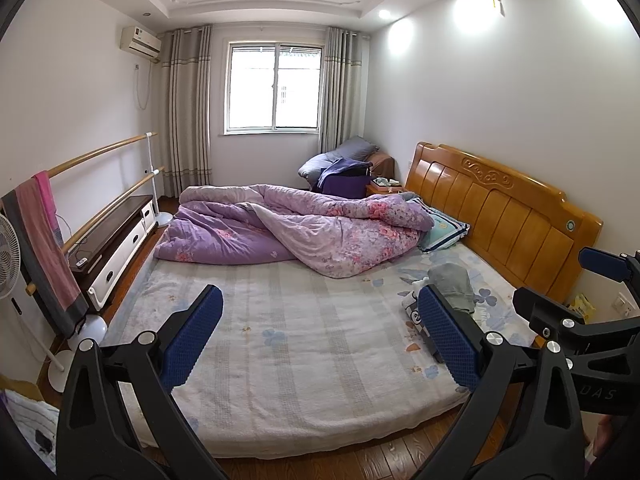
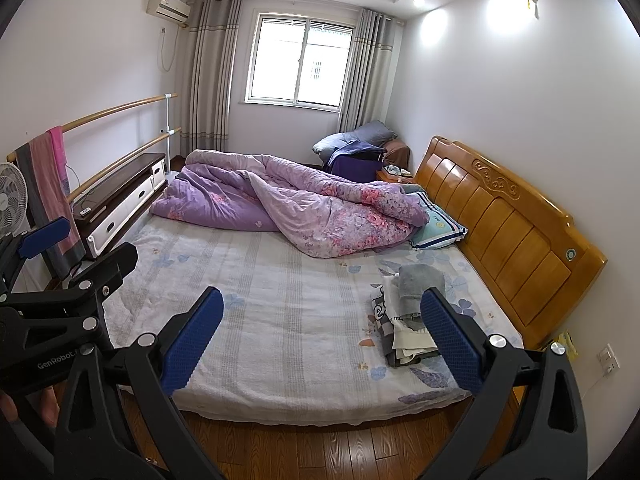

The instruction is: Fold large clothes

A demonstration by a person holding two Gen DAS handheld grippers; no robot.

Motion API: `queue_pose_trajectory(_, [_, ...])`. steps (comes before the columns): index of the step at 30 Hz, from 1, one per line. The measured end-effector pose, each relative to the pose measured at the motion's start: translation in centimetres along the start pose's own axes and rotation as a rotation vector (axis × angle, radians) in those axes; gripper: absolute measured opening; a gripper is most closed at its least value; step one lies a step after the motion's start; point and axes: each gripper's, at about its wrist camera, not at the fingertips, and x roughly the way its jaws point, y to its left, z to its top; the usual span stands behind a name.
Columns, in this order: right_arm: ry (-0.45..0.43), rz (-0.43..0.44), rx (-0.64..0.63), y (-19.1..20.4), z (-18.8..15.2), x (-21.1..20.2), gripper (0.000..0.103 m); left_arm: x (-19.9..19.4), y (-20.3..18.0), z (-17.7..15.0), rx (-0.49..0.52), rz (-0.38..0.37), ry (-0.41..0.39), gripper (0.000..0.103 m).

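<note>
A pile of folded clothes [image 2: 404,320] with a grey garment [image 2: 420,284] on top lies on the bed's right side near the headboard; it also shows in the left wrist view [image 1: 450,286]. My left gripper [image 1: 320,340] is open and empty, held above the foot of the bed. My right gripper [image 2: 322,340] is open and empty, held beside the left one. The right gripper shows at the right edge of the left wrist view [image 1: 568,280]. The left gripper shows at the left edge of the right wrist view [image 2: 76,240].
A white bed sheet [image 2: 288,300] covers the mattress. A crumpled purple floral quilt [image 2: 288,200] lies across the far half. A pillow [image 2: 436,228] rests by the wooden headboard [image 2: 508,224]. A TV cabinet [image 2: 120,196], a fan [image 2: 10,200] and a rail with towels [image 2: 48,176] stand at left.
</note>
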Motion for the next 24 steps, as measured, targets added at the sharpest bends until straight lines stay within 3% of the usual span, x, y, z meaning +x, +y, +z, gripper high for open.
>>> queue_pose_trajectory(24, [0.011,0.003,0.003,-0.70,0.33,0.87,0.095,0.72,-0.98,-0.13,-0.006,0.010,0.003,0.098])
